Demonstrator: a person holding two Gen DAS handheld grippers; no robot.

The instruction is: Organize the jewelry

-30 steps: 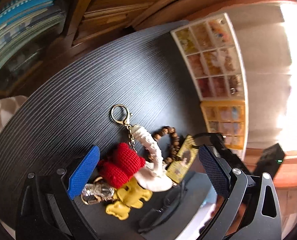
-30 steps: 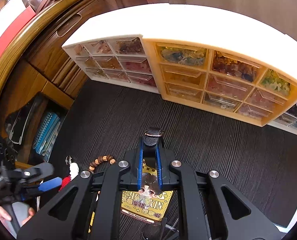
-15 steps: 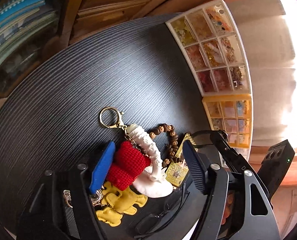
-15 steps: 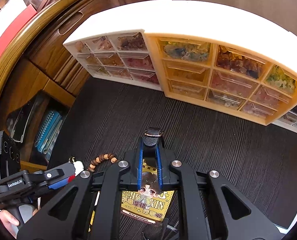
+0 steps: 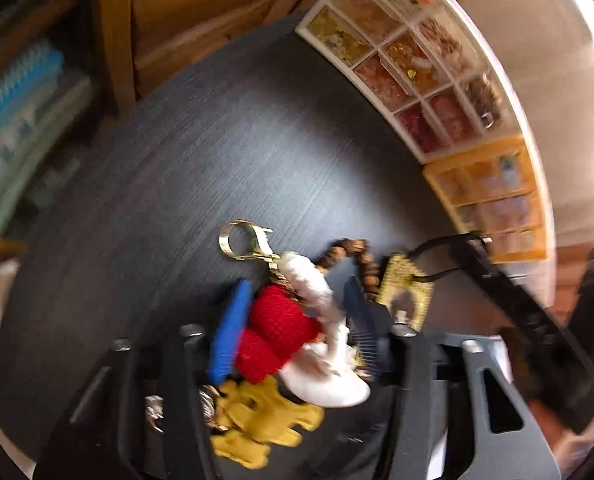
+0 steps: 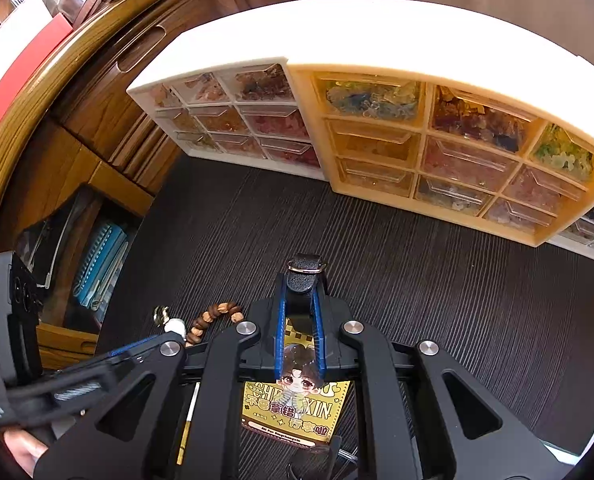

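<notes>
the left gripper had slid in over the charm bunch since a second earlier, its jaws closing with the red knitted charm and white charm between them, not yet clearly pinched. the bunch lay straight ahead of that claw, its gold clasp pointing away toward the drawer boxes, whose small clear drawers held sorted beads. the right gripper, nearly shut, pinched the black strap of a yellow cartoon tag on the dark table.

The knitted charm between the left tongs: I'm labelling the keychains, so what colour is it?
Red; the knitted charm shows best in the left wrist view.
</notes>
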